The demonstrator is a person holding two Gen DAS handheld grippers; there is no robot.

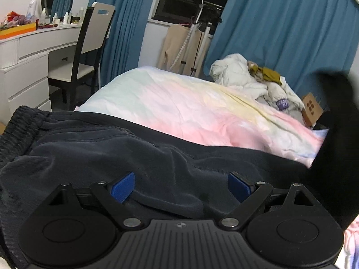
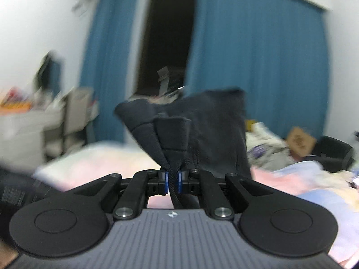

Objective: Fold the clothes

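Note:
Dark navy pants [image 1: 107, 157] lie across the pastel bedspread [image 1: 179, 107], with the ribbed waistband [image 1: 15, 121] at the left. My left gripper [image 1: 180, 186] is open, its blue pads [image 1: 122, 187] resting low over the dark fabric and holding nothing. My right gripper [image 2: 172, 182] is shut on a bunched hem end of the dark pants [image 2: 190, 130] and holds it lifted above the bed [image 2: 101, 163]. The right wrist view is motion-blurred. A dark raised shape [image 1: 336, 134] at the right edge of the left wrist view looks like that lifted fabric.
A pile of pale clothes [image 1: 253, 80] and a cardboard box [image 1: 311, 109] lie at the bed's far right. A white dresser [image 1: 33, 51] with bottles and a chair [image 1: 87, 51] stand to the left. Blue curtains [image 1: 280, 33] and a clothes rack [image 1: 199, 22] are behind.

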